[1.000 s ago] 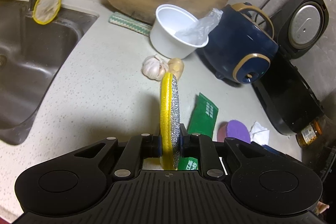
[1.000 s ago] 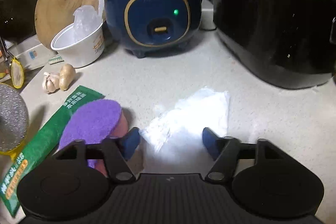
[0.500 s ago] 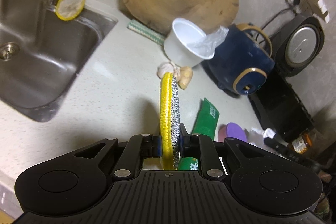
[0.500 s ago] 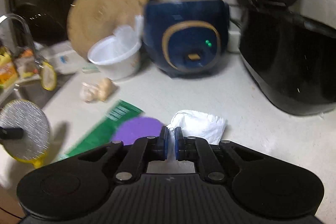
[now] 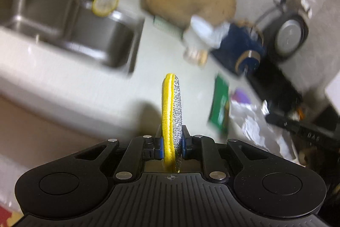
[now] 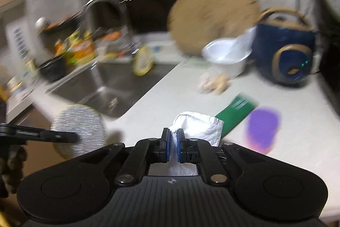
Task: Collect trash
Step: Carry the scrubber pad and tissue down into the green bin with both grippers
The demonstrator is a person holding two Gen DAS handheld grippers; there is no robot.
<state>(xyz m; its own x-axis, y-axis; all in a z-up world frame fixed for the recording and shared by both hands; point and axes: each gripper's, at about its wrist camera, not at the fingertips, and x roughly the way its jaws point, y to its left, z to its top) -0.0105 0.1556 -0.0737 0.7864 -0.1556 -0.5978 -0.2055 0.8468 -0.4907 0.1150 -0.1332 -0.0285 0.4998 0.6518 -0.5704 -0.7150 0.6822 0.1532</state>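
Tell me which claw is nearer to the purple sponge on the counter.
Right. The right claw, shut on the white tissue, is just left of the purple sponge. The left claw, shut on the yellow-rimmed scrubber, sits farther off toward the sink.

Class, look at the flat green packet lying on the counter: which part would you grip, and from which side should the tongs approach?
Grip the green packet at its near short end, coming from above and slightly toward the counter edge. It lies flat, so the tongs need an edge to pinch across its narrow width. The purple sponge sits close on one side, so the end is likely freer than the long edge.
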